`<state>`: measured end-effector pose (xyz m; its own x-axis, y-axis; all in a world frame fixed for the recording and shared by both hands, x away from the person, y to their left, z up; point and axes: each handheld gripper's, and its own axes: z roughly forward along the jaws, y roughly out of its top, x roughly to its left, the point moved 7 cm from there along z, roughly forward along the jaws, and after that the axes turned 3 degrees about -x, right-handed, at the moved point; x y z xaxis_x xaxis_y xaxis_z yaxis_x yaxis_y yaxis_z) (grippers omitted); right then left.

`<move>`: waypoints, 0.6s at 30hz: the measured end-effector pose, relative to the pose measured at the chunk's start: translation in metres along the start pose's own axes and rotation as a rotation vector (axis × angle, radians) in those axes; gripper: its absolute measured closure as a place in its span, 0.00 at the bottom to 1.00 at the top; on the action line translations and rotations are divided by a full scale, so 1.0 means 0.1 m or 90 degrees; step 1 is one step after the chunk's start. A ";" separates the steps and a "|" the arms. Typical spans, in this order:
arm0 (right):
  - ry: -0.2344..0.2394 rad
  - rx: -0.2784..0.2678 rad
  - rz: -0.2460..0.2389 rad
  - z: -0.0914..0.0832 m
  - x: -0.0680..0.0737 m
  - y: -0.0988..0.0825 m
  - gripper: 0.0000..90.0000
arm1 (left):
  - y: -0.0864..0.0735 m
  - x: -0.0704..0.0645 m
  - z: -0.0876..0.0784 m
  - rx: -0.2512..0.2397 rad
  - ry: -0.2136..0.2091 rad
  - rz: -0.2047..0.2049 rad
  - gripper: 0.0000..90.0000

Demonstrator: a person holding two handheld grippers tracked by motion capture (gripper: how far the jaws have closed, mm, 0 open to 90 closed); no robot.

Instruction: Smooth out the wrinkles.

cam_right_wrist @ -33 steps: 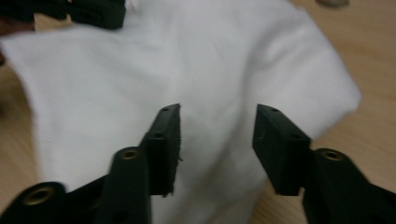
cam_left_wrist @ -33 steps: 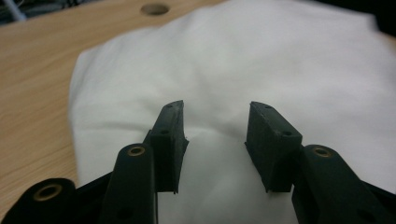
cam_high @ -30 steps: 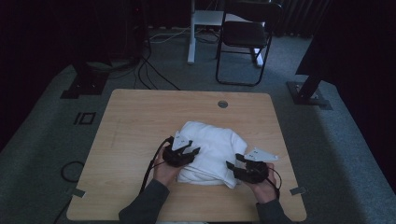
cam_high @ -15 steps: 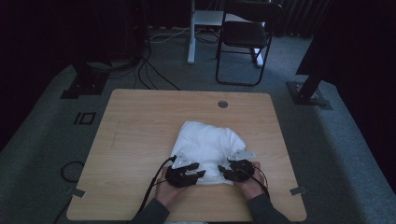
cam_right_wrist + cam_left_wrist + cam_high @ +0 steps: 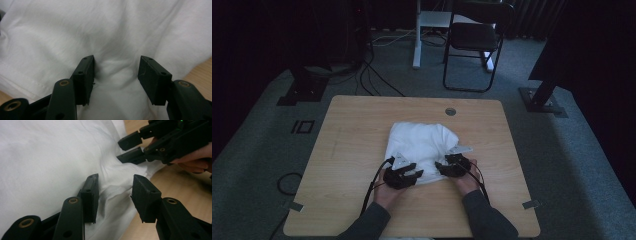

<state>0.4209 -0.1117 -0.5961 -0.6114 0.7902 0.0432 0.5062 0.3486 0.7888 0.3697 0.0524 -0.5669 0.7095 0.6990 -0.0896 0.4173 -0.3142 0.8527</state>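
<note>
Desk [image 5: 347,150]: wood top, white garment [image 5: 419,145] lies folded near the middle, its hem reaching toward the near edge. Judging by the wrinkles it's light, soft and limp, so it will sag and slide, not hold shape. Best grip: the near hem, 2 points apart, bunching a fold. Left claw [image 5: 115,195] is spread, a raised fold between its jaws, not pinched. Right claw [image 5: 116,75] is spread too, astride a soft ridge.

Left gripper [image 5: 412,174] jaws apart, right gripper [image 5: 443,167] likewise
</note>
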 end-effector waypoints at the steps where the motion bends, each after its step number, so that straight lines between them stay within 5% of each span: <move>1: 0.002 -0.001 0.000 0.03 0.01 0.03 0.51 | 0.00 0.04 -0.01 -0.001 0.005 -0.002 0.64; 11: -0.006 -0.019 0.005 0.25 -0.02 0.26 0.46 | 0.09 0.32 0.02 -0.013 0.038 -0.020 0.63; 15: 0.029 -0.077 0.054 0.03 -0.04 0.37 0.39 | 0.19 0.35 -0.17 -0.051 0.051 -0.024 0.60; 18: 0.017 -0.121 0.058 -0.26 -0.09 0.40 0.37 | 0.21 0.38 -0.36 -0.075 0.070 -0.011 0.60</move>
<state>0.4306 -0.1180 -0.5492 -0.5856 0.7993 0.1347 0.4377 0.1720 0.8825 0.3848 0.0958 -0.5340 0.6334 0.7720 -0.0539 0.3555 -0.2283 0.9064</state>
